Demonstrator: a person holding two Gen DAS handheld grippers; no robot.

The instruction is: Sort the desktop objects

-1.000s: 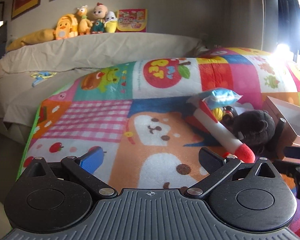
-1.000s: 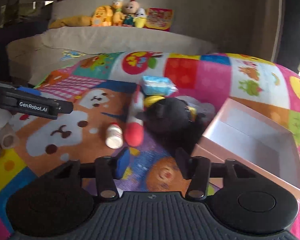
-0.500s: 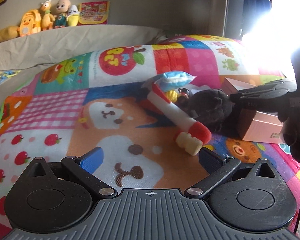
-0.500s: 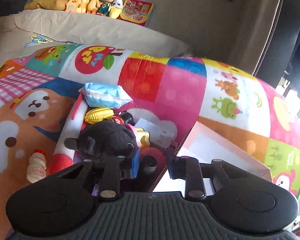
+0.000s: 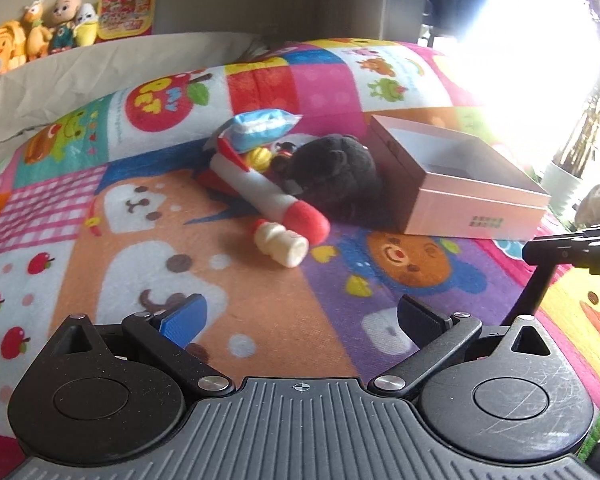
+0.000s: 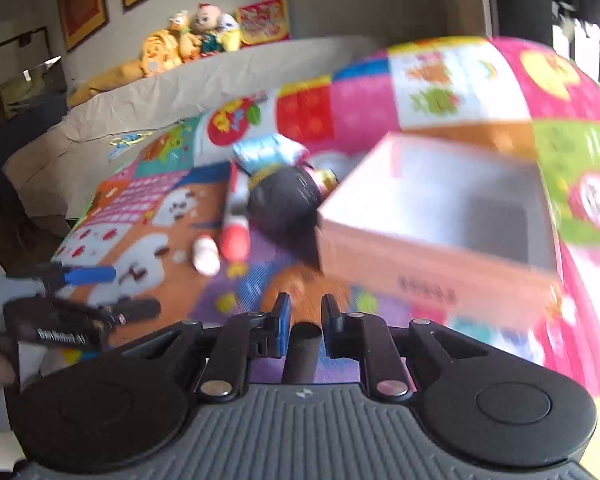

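A pile of toys lies on a colourful play mat [image 5: 260, 288]: a black plush [image 5: 336, 172], a white and red rocket plush [image 5: 268, 196], a blue packet [image 5: 264, 126], a small yellow toy [image 5: 260, 158] and a small white bottle [image 5: 280, 242]. An open pink box [image 5: 460, 184] stands right of the pile. My left gripper [image 5: 300, 320] is open and empty, short of the bottle. My right gripper [image 6: 303, 330] is shut on a dark cylindrical object [image 6: 302, 350], in front of the box [image 6: 440, 240]. That view is blurred.
A grey cushioned backrest [image 5: 100, 68] runs behind the mat with several plush dolls [image 5: 36, 36] on top. A potted plant [image 5: 568, 168] stands at the right in strong window glare. The left gripper shows in the right wrist view [image 6: 80, 280].
My right gripper has closed on a dark cylindrical object from beside the black plush and pulled back toward the box front. My left gripper has swung right, bringing the box into view.
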